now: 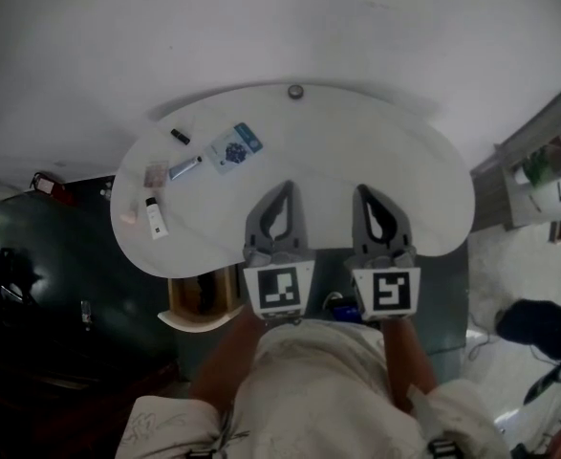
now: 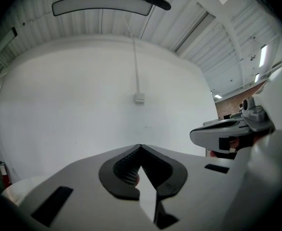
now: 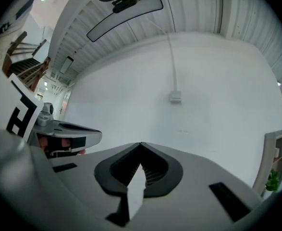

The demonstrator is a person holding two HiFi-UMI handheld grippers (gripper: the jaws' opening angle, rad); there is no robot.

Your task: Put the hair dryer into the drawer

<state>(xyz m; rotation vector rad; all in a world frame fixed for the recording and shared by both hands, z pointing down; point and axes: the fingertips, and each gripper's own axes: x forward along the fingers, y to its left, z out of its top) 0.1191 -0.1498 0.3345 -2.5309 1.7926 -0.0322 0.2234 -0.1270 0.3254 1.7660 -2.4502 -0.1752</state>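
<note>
Desk: a white, kidney-shaped desk (image 1: 395, 161) fills the middle of the head view, its far edge toward a plain white wall (image 2: 83, 105).
Person: seated or standing at the near edge; light trousers (image 1: 318, 390) and both forearms show at the bottom of the head view.
Drawer: an open drawer with a white front and a wood-coloured inside (image 1: 189, 318) stands out from under the desk's near-left edge, just left of the left hand-held gripper's marker cube.
Hair dryer: I cannot tell where it is. A small blue thing (image 1: 342, 309) shows just below the desk's near edge between the two marker cubes, too hidden to name.
Left hand-held gripper (image 1: 285, 185) (image 2: 140, 146): a grey two-jaw tool with dark ribbed pads, held level over the near part of the desk and pointing toward the wall. Its jaws are closed tip to tip and hold nothing.
Right hand-held gripper (image 1: 364, 191) (image 3: 141, 143): the same make, just beside the left one and parallel to it. Its jaws also meet at the tips, with nothing between them.
Flat packet: a blue-and-white flat packet (image 1: 234, 147) lies on the desk's far-left part.
Bottle: a small white bottle (image 1: 155, 218) lies near the left rim.
Tube: a silver tube (image 1: 184, 168) lies between the packet and the bottle.
Stick: a short black stick-shaped thing (image 1: 180, 136) lies beyond the tube.
Knob: a round grey knob (image 1: 295, 91) sits at the desk's far edge.
</note>
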